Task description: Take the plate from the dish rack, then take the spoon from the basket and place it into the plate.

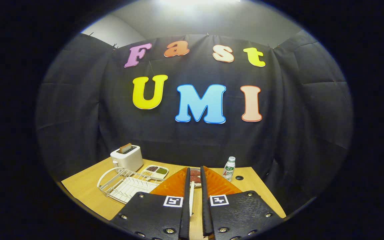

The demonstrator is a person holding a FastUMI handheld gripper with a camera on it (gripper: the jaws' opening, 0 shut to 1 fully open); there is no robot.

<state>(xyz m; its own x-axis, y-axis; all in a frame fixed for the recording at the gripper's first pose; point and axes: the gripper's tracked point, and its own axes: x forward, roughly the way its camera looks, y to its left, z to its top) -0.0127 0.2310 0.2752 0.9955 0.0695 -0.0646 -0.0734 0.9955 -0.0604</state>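
Observation:
My gripper (195,168) hangs above the wooden table (85,190), its fingers drawn close with only a narrow slit between them. A thin white spoon handle (191,200) shows in that slit, against the left finger, and looks gripped. The spoon's bowl is hidden. Just beyond the fingertips a plate (195,176) with a reddish pattern lies flat on the table, mostly covered by the fingers. The white wire dish rack (125,185) stands to the left of the fingers with no plate in it.
A white toaster (127,158) with a slice in it stands behind the rack. A small divided tray (155,171) of grains lies between the toaster and the plate. A small bottle (229,168) stands right of the plate, near a hole (239,178) in the tabletop.

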